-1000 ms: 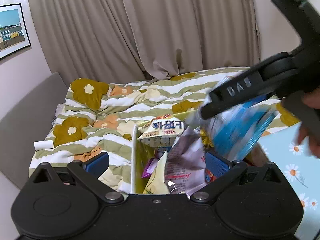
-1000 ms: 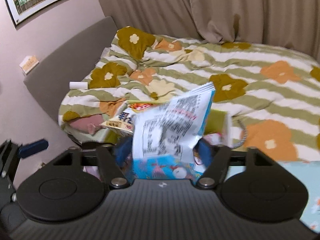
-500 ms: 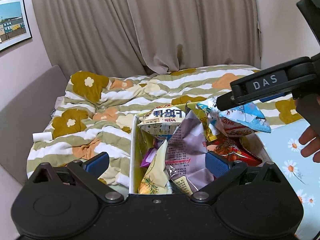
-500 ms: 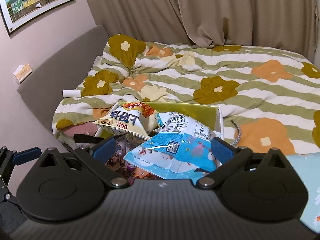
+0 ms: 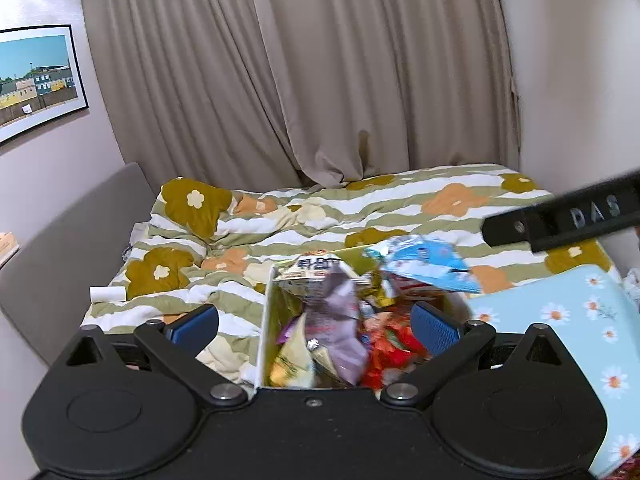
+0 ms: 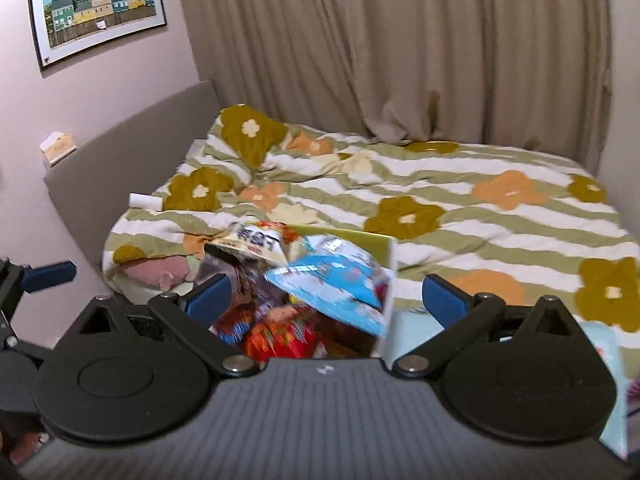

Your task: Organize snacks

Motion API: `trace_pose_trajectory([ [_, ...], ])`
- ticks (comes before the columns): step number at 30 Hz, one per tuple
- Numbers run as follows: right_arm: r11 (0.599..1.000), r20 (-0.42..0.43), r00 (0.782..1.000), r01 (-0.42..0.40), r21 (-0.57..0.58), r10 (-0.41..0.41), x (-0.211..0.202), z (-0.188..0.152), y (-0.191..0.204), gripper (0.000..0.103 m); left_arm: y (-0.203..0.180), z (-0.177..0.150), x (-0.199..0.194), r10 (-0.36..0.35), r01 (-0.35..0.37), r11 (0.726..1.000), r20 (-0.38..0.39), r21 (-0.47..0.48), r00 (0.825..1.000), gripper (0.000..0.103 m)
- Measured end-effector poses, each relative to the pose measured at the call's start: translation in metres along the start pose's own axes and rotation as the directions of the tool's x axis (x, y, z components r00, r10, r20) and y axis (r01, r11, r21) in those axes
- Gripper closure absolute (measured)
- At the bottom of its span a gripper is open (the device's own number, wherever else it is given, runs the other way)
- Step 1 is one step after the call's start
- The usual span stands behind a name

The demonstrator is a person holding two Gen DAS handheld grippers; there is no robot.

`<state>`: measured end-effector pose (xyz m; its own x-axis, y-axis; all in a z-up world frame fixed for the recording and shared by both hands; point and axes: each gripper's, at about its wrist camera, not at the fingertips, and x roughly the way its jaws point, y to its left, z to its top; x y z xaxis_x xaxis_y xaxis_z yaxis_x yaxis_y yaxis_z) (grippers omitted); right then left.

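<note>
Both claws (image 5: pixel 314 324) (image 6: pixel 326 300) agape over snack box (image 6: pixel 382 248)

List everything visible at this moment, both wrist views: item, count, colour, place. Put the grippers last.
Snack box: one, white outside and yellow-green inside, in front of the grippers, by the bed.
Blue snack bag: one, light blue and white, lying on top of the box's contents.
Cream snack bag: one, cream with dark lettering, at the far end of the box.
Purple snack bag: one, purple-grey, standing in the box.
Red snack bags: count unclear, red-orange, low in the box.
Duvet: one, green-white stripes with flowers, on the bed.
White roll: one, on the duvet's left edge.
Picture: one, framed, on the wall.
Curtains: beige, behind the bed.
Daisy-print surface: light blue, right of the box.
Left gripper: open, empty.
Right gripper: open, empty.
</note>
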<state>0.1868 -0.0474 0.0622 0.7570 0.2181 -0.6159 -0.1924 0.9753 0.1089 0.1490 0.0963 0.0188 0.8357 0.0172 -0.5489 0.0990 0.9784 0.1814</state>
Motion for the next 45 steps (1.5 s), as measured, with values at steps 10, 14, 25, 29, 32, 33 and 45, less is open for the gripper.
trace_pose_trajectory([
  [10, 0.985, -0.050, 0.986, 0.160, 0.066, -0.157, -0.080, -0.055, -0.018, 0.000, -0.025, -0.011, -0.059, 0.024, -0.023, 0.999, 0.027, -0.024, 0.999, 0.000],
  [14, 0.973, -0.075, 0.975, 0.215, 0.085, -0.209, -0.098, -0.078, -0.023, 0.000, -0.029, -0.020, -0.067, 0.015, -0.015, 1.000, 0.013, -0.028, 1.000, 0.000],
  [25, 0.942, -0.102, 0.944, 0.322, 0.092, -0.312, -0.124, -0.111, -0.038, 0.000, -0.043, -0.043, -0.079, -0.029, 0.029, 0.998, 0.000, -0.063, 1.000, 0.000],
  [29, 0.934, -0.100, 0.940, 0.338, 0.113, -0.327, -0.127, -0.112, -0.045, 0.000, -0.047, -0.040, -0.079, -0.039, 0.040, 0.998, 0.009, -0.050, 0.999, 0.000],
  [32, 0.932, -0.099, 0.938, 0.343, 0.117, -0.333, -0.127, -0.111, -0.047, 0.000, -0.049, -0.039, -0.080, -0.043, 0.044, 0.998, 0.017, -0.045, 0.999, 0.000],
  [33, 0.932, -0.100, 0.938, 0.343, 0.117, -0.333, -0.126, -0.111, -0.046, 0.000, -0.049, -0.039, -0.080, -0.045, 0.046, 0.998, 0.019, -0.047, 0.999, 0.000],
  [45, 0.931, -0.091, 0.937, 0.346, 0.117, -0.336, -0.127, -0.112, -0.045, 0.000, -0.048, -0.037, -0.083, -0.047, 0.048, 0.998, 0.026, -0.045, 0.999, 0.000],
])
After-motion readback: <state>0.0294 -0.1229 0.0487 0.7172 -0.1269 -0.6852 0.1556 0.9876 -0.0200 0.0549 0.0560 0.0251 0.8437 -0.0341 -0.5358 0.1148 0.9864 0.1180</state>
